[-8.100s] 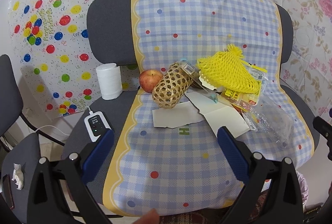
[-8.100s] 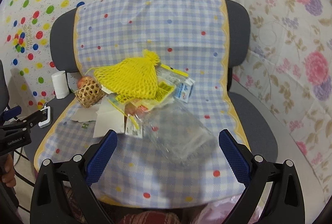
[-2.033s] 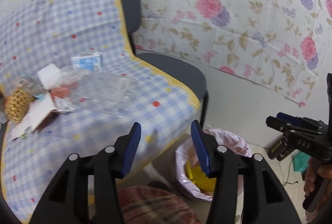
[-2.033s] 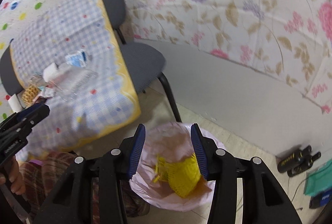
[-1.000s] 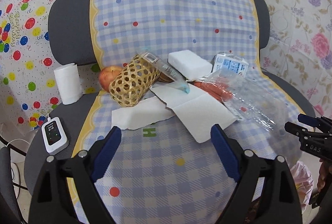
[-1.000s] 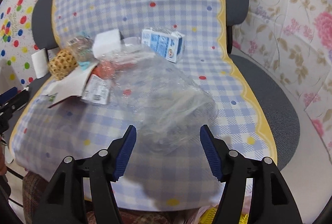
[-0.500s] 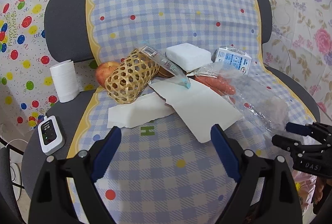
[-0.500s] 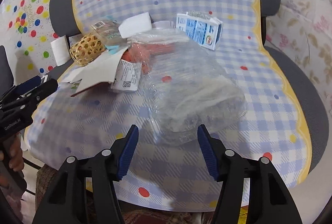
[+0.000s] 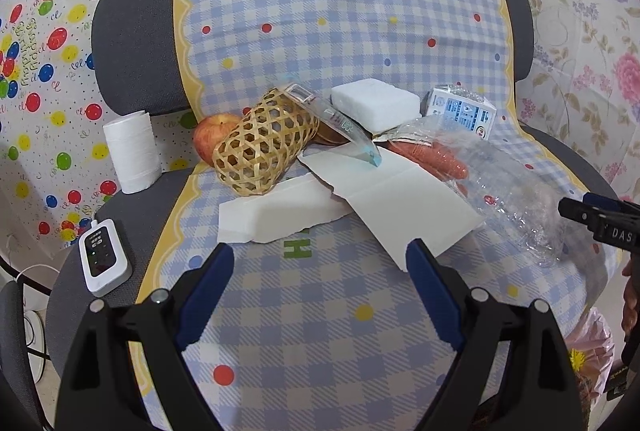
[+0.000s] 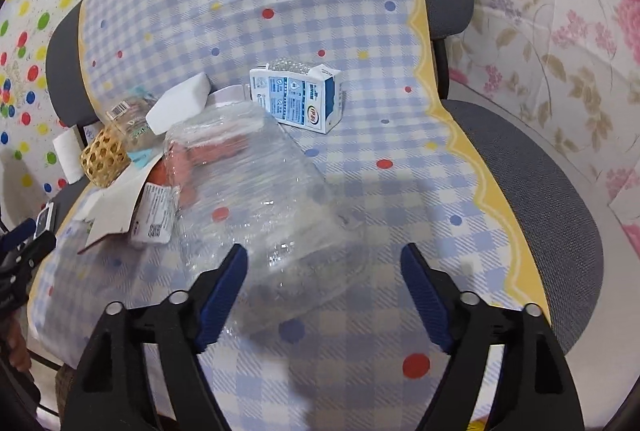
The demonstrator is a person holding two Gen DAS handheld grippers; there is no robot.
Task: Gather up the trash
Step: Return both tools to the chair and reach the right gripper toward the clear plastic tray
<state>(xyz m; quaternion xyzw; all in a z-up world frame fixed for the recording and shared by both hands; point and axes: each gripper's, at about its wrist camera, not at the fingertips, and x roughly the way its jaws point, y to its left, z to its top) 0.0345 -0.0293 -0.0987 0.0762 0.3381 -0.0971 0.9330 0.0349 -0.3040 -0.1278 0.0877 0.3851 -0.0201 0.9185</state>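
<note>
The right gripper (image 10: 324,263) hangs over the front of the grey chair seat (image 10: 536,183), its blue-padded fingers (image 10: 224,283) spread wide, having just been opening. The near end of the crumpled clear plastic bag (image 10: 260,199) lies between them; the left pad is at its edge, the right pad well clear, with bare blue-checked cloth (image 10: 400,191) toward the yellow scalloped border. The left gripper (image 9: 316,271) is also spread wide, over open cloth short of the torn white paper sheets (image 9: 384,199), holding nothing. Behind the sheets lie a woven bamboo sleeve (image 9: 264,143), a white foam block (image 9: 372,103) and a blue-and-white carton (image 10: 296,95). A pink-lined bin (image 9: 592,347) shows below the seat's right edge.
</note>
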